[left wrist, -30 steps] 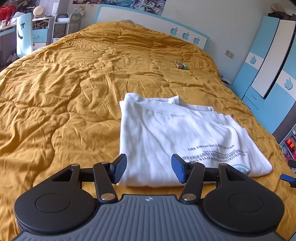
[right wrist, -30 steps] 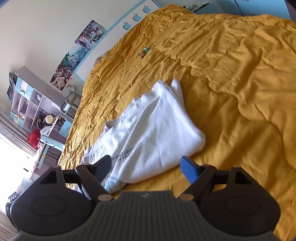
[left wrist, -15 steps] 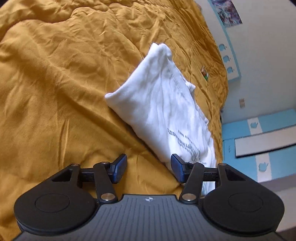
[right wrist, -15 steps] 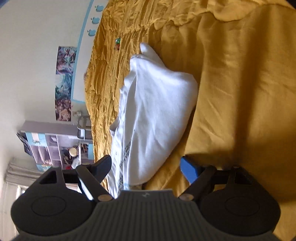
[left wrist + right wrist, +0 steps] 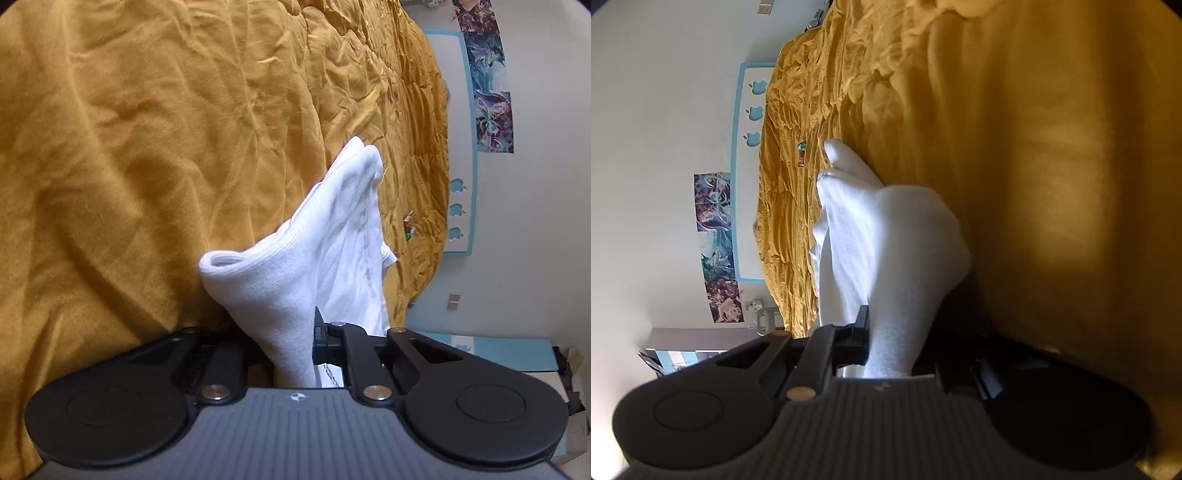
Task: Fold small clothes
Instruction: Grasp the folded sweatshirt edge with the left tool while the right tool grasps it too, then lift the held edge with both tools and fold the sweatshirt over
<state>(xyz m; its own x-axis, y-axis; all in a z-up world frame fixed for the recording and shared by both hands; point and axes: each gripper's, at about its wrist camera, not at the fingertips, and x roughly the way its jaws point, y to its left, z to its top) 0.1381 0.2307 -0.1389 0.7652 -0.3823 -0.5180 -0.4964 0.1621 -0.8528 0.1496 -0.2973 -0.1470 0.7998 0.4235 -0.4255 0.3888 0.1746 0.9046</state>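
The left claw (image 5: 295,343) is closing on the near edge of the white shirt (image 5: 332,258), with cloth bunched between its jaws; the grip sits at one corner of the folded bundle, presumably so that edge can be lifted and carried over for the next fold. The shirt lies on the bed, on the yellow quilt (image 5: 147,147), half-folded and ridged up where it is pinched.

The right claw (image 5: 894,343) is likewise closing on the shirt's (image 5: 886,240) opposite near corner, cloth between the jaws. Both claws are rolled sideways, which suits taking a flat hem edge-on. Holding two corners should keep the edge straight while it is moved.

A small coloured object (image 5: 801,147) rests on the quilt (image 5: 1034,147) beyond the shirt, near the headboard (image 5: 746,110), well clear. Nothing obstructs the fold path; the quilt's wrinkles may drag the cloth.
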